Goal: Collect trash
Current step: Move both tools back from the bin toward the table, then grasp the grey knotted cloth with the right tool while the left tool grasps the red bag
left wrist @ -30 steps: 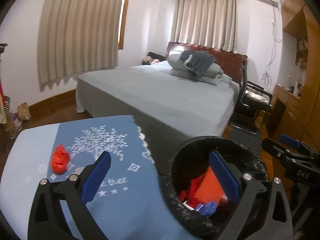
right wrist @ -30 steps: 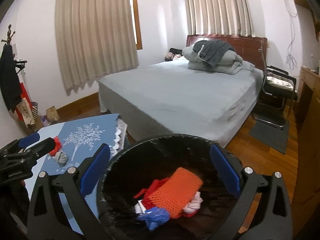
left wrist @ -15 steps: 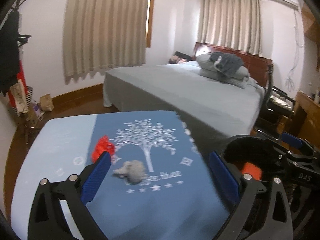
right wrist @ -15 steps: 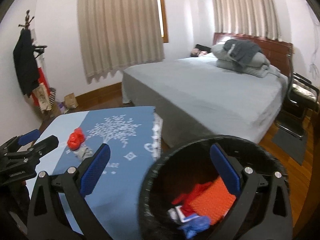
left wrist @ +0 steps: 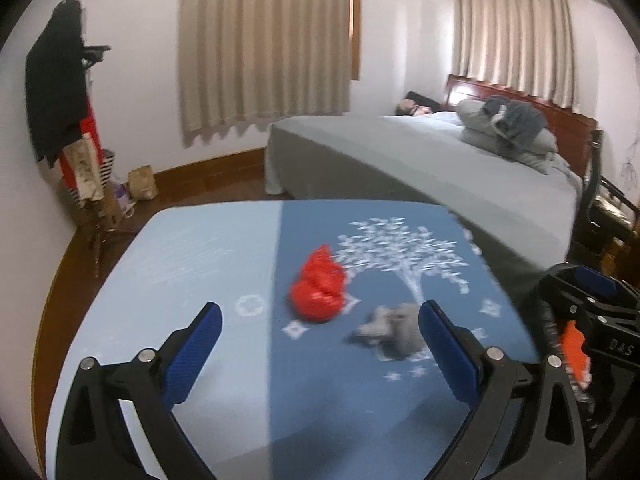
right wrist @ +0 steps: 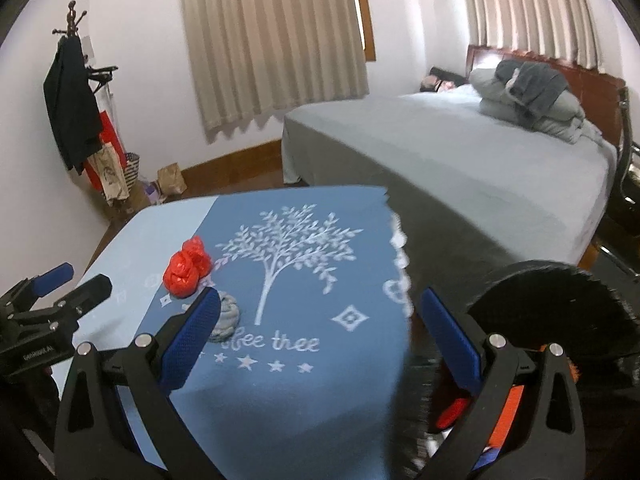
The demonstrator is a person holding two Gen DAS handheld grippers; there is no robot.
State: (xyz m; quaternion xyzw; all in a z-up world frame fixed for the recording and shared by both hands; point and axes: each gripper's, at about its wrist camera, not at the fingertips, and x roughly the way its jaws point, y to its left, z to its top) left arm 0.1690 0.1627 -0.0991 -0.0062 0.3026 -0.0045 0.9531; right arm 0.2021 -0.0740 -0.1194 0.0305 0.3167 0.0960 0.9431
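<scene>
My left gripper point(left wrist: 320, 344) is spread wide and empty over the cloth point(left wrist: 240, 400), right gripper point(right wrist: 320, 336) likewise, so I'd centre on the red wad point(left wrist: 319, 294) mid-frame, clear of the grey wad point(left wrist: 394, 330), then pinch for the bin point(right wrist: 552, 312) at lower right

Table cloth point(right wrist: 320, 392): two blues are shown, a pale band at the left and a darker panel printed with a white tree, stars, diamonds and lettering.
Crumpled bag point(left wrist: 319, 291): bright red is seen.
Wad point(left wrist: 394, 330): grey is seen, blurred.
Left claw point(left wrist: 320, 354): black frame, blue textured pads.
Right claw point(right wrist: 320, 338): black frame, blue textured pads.
Bin point(right wrist: 560, 304): black liner; orange and red pieces are seen inside.
Bed point(right wrist: 480, 160): grey cover, reddish-brown headboard.
Curtains point(right wrist: 276, 40): beige, pleated.
Walls point(right wrist: 144, 80): white.
</scene>
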